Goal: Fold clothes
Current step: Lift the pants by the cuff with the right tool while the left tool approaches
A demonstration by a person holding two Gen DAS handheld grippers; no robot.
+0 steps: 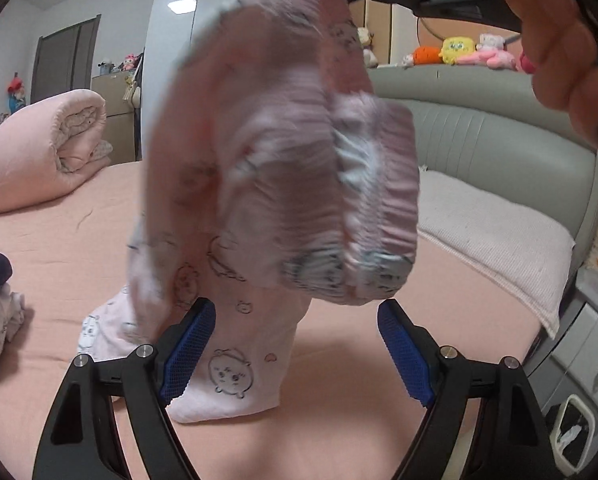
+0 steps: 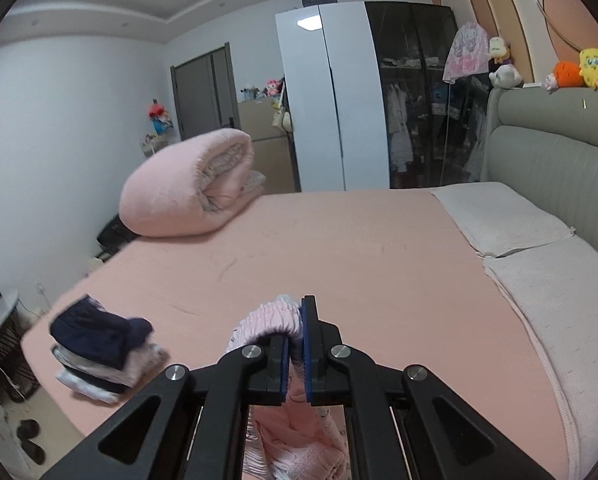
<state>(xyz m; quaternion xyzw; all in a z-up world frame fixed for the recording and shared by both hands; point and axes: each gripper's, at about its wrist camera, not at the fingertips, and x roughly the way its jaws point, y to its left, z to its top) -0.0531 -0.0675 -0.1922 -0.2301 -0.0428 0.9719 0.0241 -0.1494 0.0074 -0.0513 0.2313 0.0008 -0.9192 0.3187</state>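
Pants — vertical, waistband up

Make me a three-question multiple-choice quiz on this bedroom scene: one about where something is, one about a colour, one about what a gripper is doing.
1. Where is the clothes pile?
A. on the pillows
B. near the bed's edge
C. on the rolled quilt

2. What colour is the bedsheet?
A. pink
B. green
C. white

3. What state is the left gripper in?
A. shut on the garment
B. open, holding nothing
C. shut on a pillow

Answers:
1. B: the pile sits by the sheet's edge, far from the quilt and the pillows.
2. A: the sheet is pink all over.
3. B: its fingers stand apart, while the right gripper pinches the garment.
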